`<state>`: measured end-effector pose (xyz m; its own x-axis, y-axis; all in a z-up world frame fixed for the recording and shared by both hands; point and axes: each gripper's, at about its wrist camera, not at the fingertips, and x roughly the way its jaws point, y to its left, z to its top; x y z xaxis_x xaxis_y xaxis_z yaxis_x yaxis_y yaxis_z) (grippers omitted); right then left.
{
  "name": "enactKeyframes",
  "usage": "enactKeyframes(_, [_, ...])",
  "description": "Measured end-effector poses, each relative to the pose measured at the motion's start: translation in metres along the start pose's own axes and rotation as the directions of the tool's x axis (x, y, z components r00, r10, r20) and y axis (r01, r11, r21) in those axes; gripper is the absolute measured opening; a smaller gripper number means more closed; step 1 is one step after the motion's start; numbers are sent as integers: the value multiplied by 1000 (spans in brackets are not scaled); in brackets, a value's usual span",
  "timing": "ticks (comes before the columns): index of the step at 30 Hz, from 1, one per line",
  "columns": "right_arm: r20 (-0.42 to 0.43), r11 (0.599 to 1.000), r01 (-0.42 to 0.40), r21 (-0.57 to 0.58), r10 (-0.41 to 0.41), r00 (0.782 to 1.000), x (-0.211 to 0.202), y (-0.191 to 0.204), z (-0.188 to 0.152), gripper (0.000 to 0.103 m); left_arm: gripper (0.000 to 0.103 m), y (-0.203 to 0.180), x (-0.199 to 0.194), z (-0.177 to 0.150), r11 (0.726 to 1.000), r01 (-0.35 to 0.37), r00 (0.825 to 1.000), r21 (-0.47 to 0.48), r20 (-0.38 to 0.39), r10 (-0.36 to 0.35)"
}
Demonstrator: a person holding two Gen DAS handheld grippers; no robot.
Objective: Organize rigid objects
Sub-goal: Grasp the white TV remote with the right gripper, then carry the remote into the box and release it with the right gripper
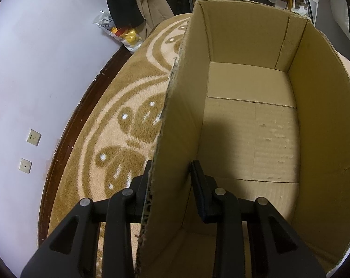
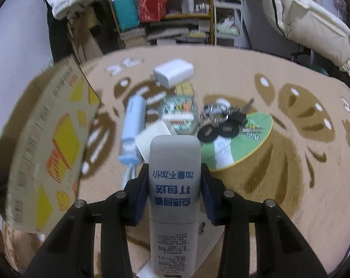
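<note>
Left wrist view only: the left gripper (image 1: 170, 178) pinches the cardboard box (image 1: 251, 125) by its ragged left wall, the bare floor inside wide open. Right wrist view only: the right gripper (image 2: 175, 185) is clamped on a grey printed bottle (image 2: 175, 185) at lower centre — the clutter on the carpet (image 2: 279, 173) sits centre frame, the box's printed side at left.
</note>
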<state>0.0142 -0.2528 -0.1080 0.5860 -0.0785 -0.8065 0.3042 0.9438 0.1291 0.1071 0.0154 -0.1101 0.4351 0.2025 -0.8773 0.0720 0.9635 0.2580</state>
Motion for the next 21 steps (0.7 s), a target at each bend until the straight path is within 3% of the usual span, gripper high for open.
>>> enactKeyframes(11, [102, 997, -72, -20, 73, 992, -25, 11, 0, 44, 28, 0, 1, -1, 1000, 11, 1000, -2, -23, -11])
enactKeyframes(21, [123, 997, -54, -56, 61, 991, -36, 27, 2, 44, 20, -1, 1, -3, 1000, 29, 999, 9, -28, -29])
